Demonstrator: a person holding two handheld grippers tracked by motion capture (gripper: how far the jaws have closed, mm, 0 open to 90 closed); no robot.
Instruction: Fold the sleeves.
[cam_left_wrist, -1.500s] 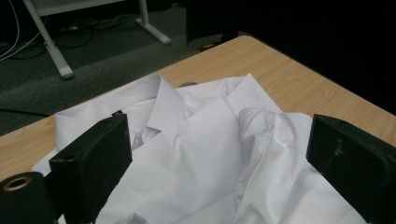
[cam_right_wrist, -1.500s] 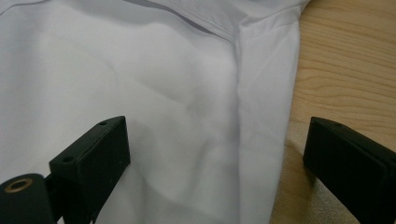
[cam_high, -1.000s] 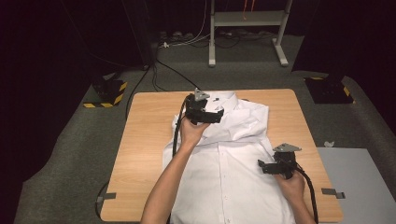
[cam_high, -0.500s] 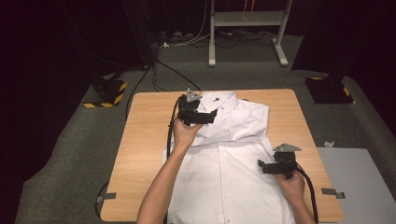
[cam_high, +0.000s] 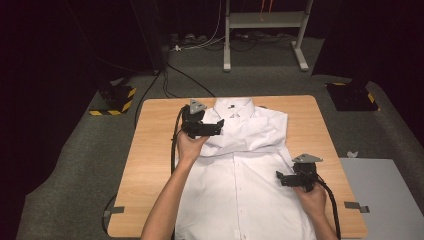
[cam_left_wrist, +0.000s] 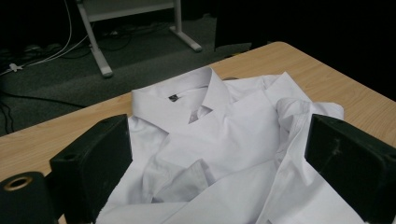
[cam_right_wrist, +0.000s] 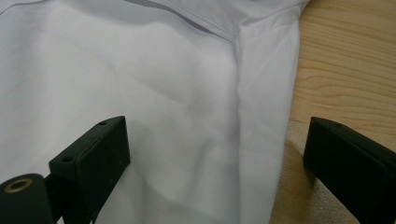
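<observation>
A white dress shirt (cam_high: 240, 185) lies front up on the wooden table (cam_high: 155, 150), collar (cam_high: 234, 109) at the far end and sleeves folded across the chest. My left gripper (cam_high: 216, 126) hovers over the shirt's left shoulder, open with nothing between its jaws. In the left gripper view, that gripper (cam_left_wrist: 219, 158) frames the collar (cam_left_wrist: 187, 100) and a folded sleeve (cam_left_wrist: 299, 116). My right gripper (cam_high: 282, 179) is low over the shirt's right side edge, open and empty. The right gripper view has that gripper (cam_right_wrist: 219, 154) straddling the side seam (cam_right_wrist: 240, 93), with bare table (cam_right_wrist: 336, 70) beside it.
A metal stand (cam_high: 260, 22) and cables lie on the floor beyond the table. Yellow-and-black striped blocks sit at the far left (cam_high: 117, 97) and far right (cam_high: 352, 95). A grey panel (cam_high: 382, 195) adjoins the table's right side. Tape tabs mark the near table corners.
My left gripper has drifted left, from over the collar area toward the shirt's left shoulder. The right gripper has stayed put.
</observation>
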